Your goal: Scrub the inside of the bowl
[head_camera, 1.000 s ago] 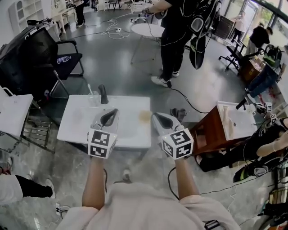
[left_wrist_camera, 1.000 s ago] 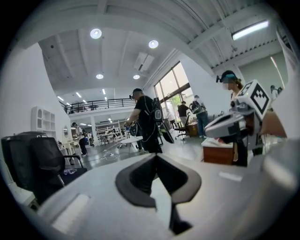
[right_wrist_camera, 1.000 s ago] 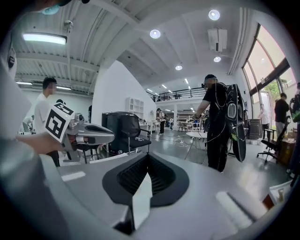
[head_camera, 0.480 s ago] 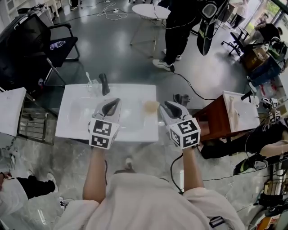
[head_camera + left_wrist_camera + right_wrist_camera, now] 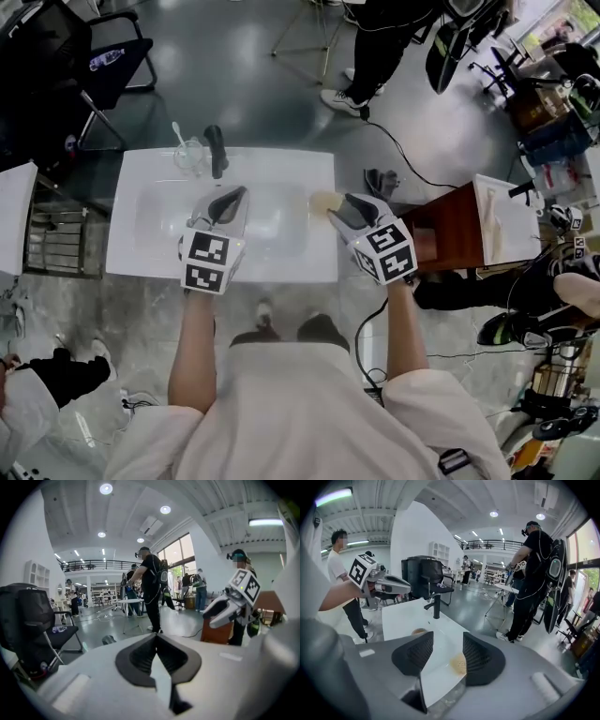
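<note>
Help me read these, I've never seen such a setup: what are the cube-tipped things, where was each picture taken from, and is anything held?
No robot: a person holds a gripper in each hand; the marker cubes belong to them. The top-down picture comes from a camera on the person's head; the other two cameras ride on the grippers, looking along their fingers. Below stands a white washstand with a black faucet, a glass and a tan scrub pad near its right edge. The left gripper is shut and empty. On the right gripper the fingers have just been opening above the pad; nothing is gripped.
</note>
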{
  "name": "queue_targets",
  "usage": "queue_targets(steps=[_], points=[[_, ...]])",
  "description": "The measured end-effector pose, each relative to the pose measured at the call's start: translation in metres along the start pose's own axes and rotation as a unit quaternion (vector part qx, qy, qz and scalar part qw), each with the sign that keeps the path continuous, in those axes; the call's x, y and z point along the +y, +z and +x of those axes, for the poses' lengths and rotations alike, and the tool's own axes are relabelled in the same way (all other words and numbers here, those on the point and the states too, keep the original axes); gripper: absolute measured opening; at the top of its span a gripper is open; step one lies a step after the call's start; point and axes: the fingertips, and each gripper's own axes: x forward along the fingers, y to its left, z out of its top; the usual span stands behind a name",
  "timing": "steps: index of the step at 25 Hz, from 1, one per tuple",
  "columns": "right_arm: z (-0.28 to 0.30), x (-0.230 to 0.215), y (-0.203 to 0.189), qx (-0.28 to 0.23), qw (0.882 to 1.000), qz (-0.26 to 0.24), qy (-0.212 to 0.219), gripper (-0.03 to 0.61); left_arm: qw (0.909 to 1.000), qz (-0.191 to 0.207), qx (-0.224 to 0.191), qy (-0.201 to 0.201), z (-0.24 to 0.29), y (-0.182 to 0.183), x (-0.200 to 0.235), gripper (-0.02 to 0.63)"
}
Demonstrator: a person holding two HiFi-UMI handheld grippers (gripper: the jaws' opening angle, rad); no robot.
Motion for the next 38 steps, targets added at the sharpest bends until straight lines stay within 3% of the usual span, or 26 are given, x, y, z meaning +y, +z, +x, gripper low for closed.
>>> queue_targets(steps=[8,14,27,38], points=[[0.052,-0.021,-0.039,0.066,0.997,-0.030,0.027,0.219,0.9989,-0.019,0.042,0.009,0.031,-0.032,0.012,0.003],[0.081,-0.040,-0.074,0.123,0.987,-0.072,0.070,0.232,0.9958,-0.045,0.071,0.036,0.055,-0.052,0.020,0.003],[0.143,-0.060,-0.123,0.204,0.950,-0.157,0.177,0.308,0.9805,-0.107,0.139,0.090,0.087,-0.098,0.028,0.003],[0.166,-0.070,-0.147,0.264,0.915,-0.221,0.211,0.337,0.9705,-0.136,0.173,0.099,0.102,-0.120,0.025,0.003]])
